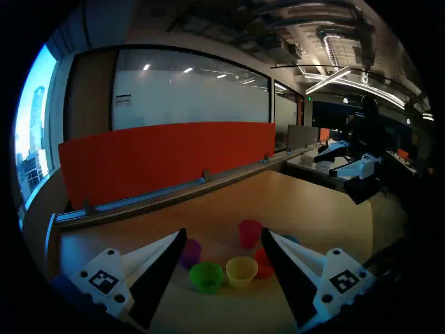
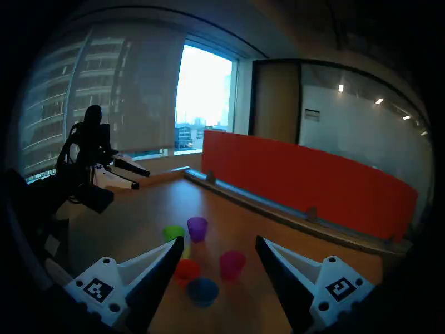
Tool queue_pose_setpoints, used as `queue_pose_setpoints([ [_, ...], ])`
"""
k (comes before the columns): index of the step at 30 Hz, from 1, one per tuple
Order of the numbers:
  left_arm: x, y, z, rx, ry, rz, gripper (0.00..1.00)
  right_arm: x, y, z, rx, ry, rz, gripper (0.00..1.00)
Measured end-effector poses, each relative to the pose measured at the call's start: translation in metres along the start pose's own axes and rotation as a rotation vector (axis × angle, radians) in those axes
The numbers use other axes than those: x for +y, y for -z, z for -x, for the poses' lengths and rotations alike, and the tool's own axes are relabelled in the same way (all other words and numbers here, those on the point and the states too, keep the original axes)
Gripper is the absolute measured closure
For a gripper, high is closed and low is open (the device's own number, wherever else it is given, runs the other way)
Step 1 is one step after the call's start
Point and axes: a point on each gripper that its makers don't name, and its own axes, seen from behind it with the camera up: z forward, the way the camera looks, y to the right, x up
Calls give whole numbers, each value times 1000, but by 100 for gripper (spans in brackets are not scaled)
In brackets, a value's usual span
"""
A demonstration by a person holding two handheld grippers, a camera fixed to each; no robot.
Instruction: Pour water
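Left gripper (image 1: 222,232): tongs spread wide with nothing between them, held low over the near edge of the table. In the right gripper view it is far off at the left, raised above the table.
Right gripper (image 2: 218,240): tongs spread wide, gripping nothing, held low over the table. In the left gripper view it is far off at the right.
Cups: six small cups standing upright and close together on the table, just beyond the tips of both grippers.
Pink cup (image 1: 250,232): farthest of the group in the left gripper view.
Purple cup (image 1: 191,251): left side of the group, beside the left finger.
Green cup (image 1: 206,276): near, just beside the yellow cup.
Yellow cup (image 1: 241,271): near, between the green and red cups.
Red cup (image 1: 262,261): right of the yellow cup, partly behind the right finger.
Blue cup (image 2: 202,291): nearest in the right gripper view, just beside the red cup.
Table (image 1: 311,206): pale wood top.
Divider (image 1: 167,156): orange-red panel along the table's far edge.
Window (image 2: 203,100): bright, with buildings outside.
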Motion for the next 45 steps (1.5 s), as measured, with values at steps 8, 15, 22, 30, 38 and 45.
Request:
queue_pose_setpoints([
  [8, 2, -11, 24, -46, -22, 17, 1, -6, -12, 34, -68, 21, -16, 0],
  [15, 2, -21, 50, -98, -46, 19, 1, -11, -23, 59, -107, 9, -30, 0],
  [22, -3, -29, 74, -140, -65, 9, 1, -11, -32, 83, -141, 12, -26, 0],
  [30, -7, -38, 103, -189, -67, 7, 1, -20, -42, 113, -184, 14, -41, 0],
  [38, -7, -46, 130, -238, -79, 11, 1, -23, -51, 138, -219, 4, -43, 0],
  [45, -9, -50, 152, -280, -69, 17, 1, -26, -57, 159, -248, -24, -48, 0],
])
